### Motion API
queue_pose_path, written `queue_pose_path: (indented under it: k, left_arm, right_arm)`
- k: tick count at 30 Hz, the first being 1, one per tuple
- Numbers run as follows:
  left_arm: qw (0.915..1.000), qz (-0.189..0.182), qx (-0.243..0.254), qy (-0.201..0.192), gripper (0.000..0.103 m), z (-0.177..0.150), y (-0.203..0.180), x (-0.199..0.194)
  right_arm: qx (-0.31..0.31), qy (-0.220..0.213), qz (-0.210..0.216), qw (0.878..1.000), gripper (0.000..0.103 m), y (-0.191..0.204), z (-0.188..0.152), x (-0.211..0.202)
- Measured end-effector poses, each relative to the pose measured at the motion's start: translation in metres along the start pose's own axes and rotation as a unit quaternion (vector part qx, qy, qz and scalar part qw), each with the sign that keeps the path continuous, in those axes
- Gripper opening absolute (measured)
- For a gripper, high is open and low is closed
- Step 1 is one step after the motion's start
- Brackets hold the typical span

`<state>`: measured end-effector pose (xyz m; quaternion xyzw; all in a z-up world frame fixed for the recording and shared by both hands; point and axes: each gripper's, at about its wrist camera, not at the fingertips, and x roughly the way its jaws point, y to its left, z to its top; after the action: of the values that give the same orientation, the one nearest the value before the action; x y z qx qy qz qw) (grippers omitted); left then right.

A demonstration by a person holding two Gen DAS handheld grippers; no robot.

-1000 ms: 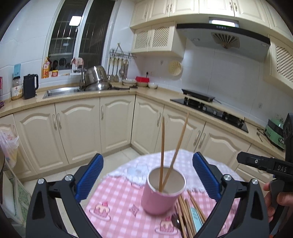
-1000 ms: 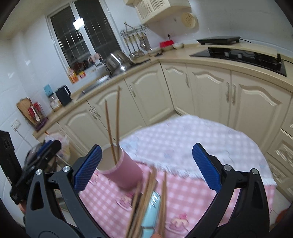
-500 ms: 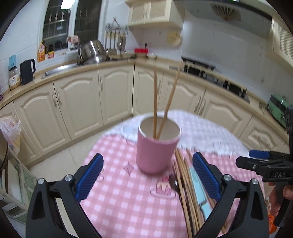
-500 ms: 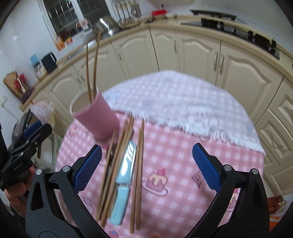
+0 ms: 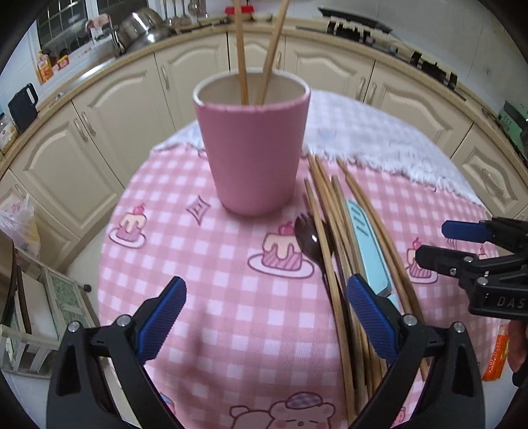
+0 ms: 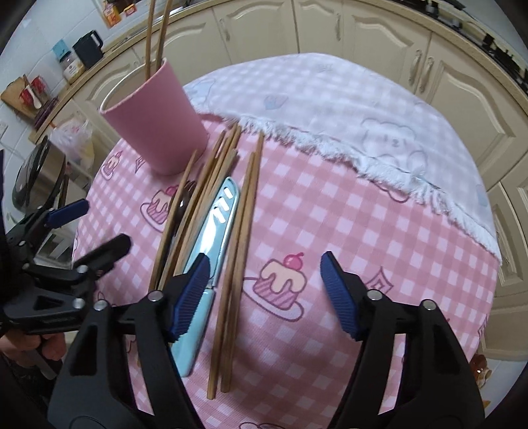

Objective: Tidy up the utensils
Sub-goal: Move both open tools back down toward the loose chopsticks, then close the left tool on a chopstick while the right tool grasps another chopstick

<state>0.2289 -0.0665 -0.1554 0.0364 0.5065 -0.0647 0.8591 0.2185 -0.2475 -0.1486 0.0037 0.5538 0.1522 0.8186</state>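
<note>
Both claws (image 5: 264,315) (image 6: 265,290) lower — right narrower

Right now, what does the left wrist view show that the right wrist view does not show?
Only the left wrist view shows the dark spork's bowl clearly, the cup's pale inside, and the steel pots on the counter. Only the right wrist view shows the knife's full length with its pale handle, and the pair of chopsticks lying apart to its right, between the right gripper's open jaws, which have just been closing. Both show the pink cup holding two chopsticks, the checked tablecloth and the black kettle.
</note>
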Motion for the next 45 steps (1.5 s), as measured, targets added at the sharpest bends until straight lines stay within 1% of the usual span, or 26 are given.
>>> queue_pose_path:
  k: [3, 6, 8, 10, 11, 12, 13, 15, 18, 22, 24, 25, 27, 31, 35, 36, 38, 39, 40, 41, 43, 44, 45]
  left_arm:
    - [0.9999, -0.004, -0.001, 0.016, 0.096, 0.003, -0.002, 0.008]
    - [0.9996, -0.008, -0.002, 0.028, 0.096, 0.008, -0.005, 0.017]
    - [0.9995, -0.006, -0.002, 0.03, 0.095, 0.01, -0.006, 0.021]
    - [0.9995, -0.006, -0.004, 0.031, 0.095, 0.012, -0.005, 0.024]
    - [0.9995, -0.01, -0.005, 0.031, 0.093, 0.012, -0.005, 0.026]
    - [0.9994, -0.014, -0.006, 0.032, 0.083, 0.011, -0.004, 0.028]
    - [0.9992, -0.017, -0.008, 0.035, 0.078, 0.012, -0.004, 0.029]
    - [0.9985, -0.035, -0.012, 0.041, 0.071, 0.013, -0.002, 0.032]
    - [0.9982, -0.046, -0.008, 0.039, 0.065, 0.012, -0.003, 0.031]
    - [0.9977, -0.056, -0.005, 0.038, 0.056, 0.014, -0.005, 0.03]
    - [0.9977, -0.057, -0.002, 0.036, 0.052, 0.015, -0.007, 0.03]
    - [0.9977, -0.057, 0.0, 0.035, 0.048, 0.016, -0.008, 0.029]
    - [0.9978, -0.056, 0.005, 0.034, 0.045, 0.017, -0.01, 0.029]
    - [0.9976, -0.058, 0.007, 0.037, 0.045, 0.019, -0.008, 0.032]
    - [0.9976, -0.05, 0.015, 0.046, 0.045, 0.024, -0.014, 0.038]
    - [0.9975, -0.047, 0.017, 0.05, 0.045, 0.025, -0.016, 0.041]
    - [0.9971, -0.054, 0.019, 0.05, 0.044, 0.026, -0.018, 0.046]
    - [0.997, -0.056, 0.021, 0.049, 0.041, 0.026, -0.019, 0.045]
    - [0.9966, -0.062, 0.022, 0.05, 0.035, 0.027, -0.019, 0.045]
    - [0.9962, -0.067, 0.022, 0.051, 0.032, 0.027, -0.02, 0.045]
    - [0.9956, -0.071, 0.028, 0.054, 0.021, 0.028, -0.021, 0.045]
    - [0.9951, -0.075, 0.032, 0.057, 0.018, 0.03, -0.023, 0.045]
    - [0.9944, -0.08, 0.035, 0.059, 0.012, 0.03, -0.024, 0.045]
  right_arm:
    - [-0.005, 0.014, 0.001, 1.0, 0.057, 0.0, 0.004, 0.006]
    - [-0.005, 0.024, 0.006, 1.0, 0.056, 0.001, 0.007, 0.012]
    - [-0.01, 0.03, 0.003, 1.0, 0.055, 0.003, 0.009, 0.016]
    - [-0.012, 0.034, 0.003, 0.999, 0.051, 0.004, 0.011, 0.019]
    - [-0.013, 0.037, 0.002, 0.999, 0.05, 0.004, 0.012, 0.021]
    - [-0.013, 0.039, 0.0, 0.999, 0.048, 0.004, 0.013, 0.023]
    - [-0.014, 0.042, -0.001, 0.999, 0.045, 0.005, 0.014, 0.025]
    - [-0.016, 0.046, -0.003, 0.999, 0.041, 0.006, 0.014, 0.028]
    - [-0.019, 0.049, -0.006, 0.999, 0.036, 0.008, 0.015, 0.031]
    - [-0.026, 0.053, -0.01, 0.998, 0.035, 0.013, 0.017, 0.036]
    - [-0.029, 0.053, -0.016, 0.998, 0.035, 0.013, 0.019, 0.038]
    - [-0.031, 0.053, -0.023, 0.998, 0.032, 0.014, 0.02, 0.038]
    - [-0.033, 0.056, -0.027, 0.998, 0.032, 0.014, 0.021, 0.038]
    - [-0.034, 0.057, -0.029, 0.997, 0.032, 0.015, 0.022, 0.038]
    - [-0.03, 0.061, -0.032, 0.997, 0.032, 0.017, 0.029, 0.045]
    - [-0.028, 0.061, -0.033, 0.997, 0.031, 0.017, 0.032, 0.046]
    - [-0.024, 0.062, -0.033, 0.997, 0.029, 0.016, 0.036, 0.048]
    - [-0.022, 0.062, -0.033, 0.997, 0.026, 0.015, 0.038, 0.049]
    - [-0.021, 0.063, -0.035, 0.997, 0.024, 0.015, 0.041, 0.05]
    - [-0.021, 0.065, -0.035, 0.997, 0.024, 0.015, 0.044, 0.052]
    - [-0.024, 0.073, -0.034, 0.996, 0.022, 0.016, 0.049, 0.054]
    - [-0.025, 0.077, -0.031, 0.996, 0.02, 0.015, 0.052, 0.056]
    - [-0.028, 0.081, -0.027, 0.996, 0.014, 0.015, 0.054, 0.057]
